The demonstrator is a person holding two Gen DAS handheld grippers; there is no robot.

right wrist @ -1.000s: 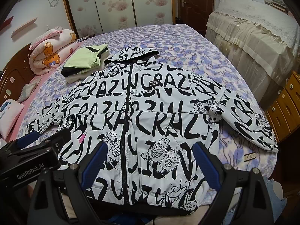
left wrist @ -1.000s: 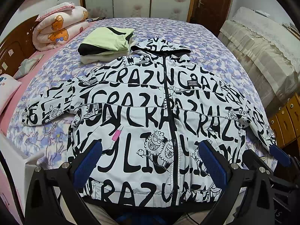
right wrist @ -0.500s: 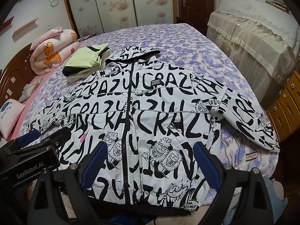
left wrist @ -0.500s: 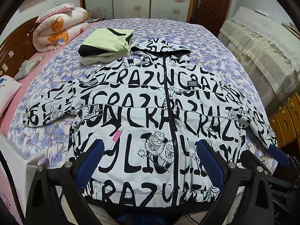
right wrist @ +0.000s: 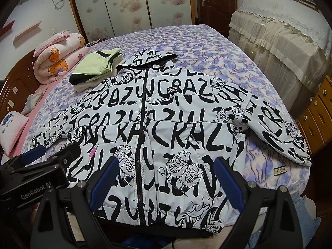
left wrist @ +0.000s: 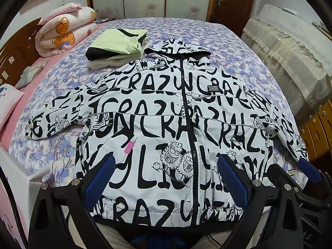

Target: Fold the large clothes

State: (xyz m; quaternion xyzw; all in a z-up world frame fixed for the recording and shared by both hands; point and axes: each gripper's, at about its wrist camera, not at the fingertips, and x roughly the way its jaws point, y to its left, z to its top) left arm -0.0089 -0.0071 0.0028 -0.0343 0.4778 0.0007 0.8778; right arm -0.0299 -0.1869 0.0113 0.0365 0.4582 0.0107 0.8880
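A white hooded jacket [left wrist: 161, 124] [right wrist: 166, 124] with black lettering and cartoon prints lies flat, front up and zipped, on the bed, sleeves spread to both sides, hood pointing away. My left gripper [left wrist: 166, 178] hovers open above the jacket's lower hem, nothing between its blue pads. My right gripper [right wrist: 166, 180] is open too, over the hem a little to the right. In the left wrist view the right gripper's body [left wrist: 298, 176] shows at the right edge; in the right wrist view the left gripper's body [right wrist: 37, 174] shows at the left.
A folded stack of green, black and cream clothes [left wrist: 116, 45] [right wrist: 95, 68] sits beyond the jacket's left shoulder. A rolled bear-print quilt [left wrist: 64, 33] lies by the headboard. The purple floral bedspread [left wrist: 238, 47] covers the bed. A lace-covered cabinet [right wrist: 280, 39] and wooden drawers [right wrist: 315, 116] stand right.
Both grippers have drifted slightly, staying open above the hem. The jacket has not moved.
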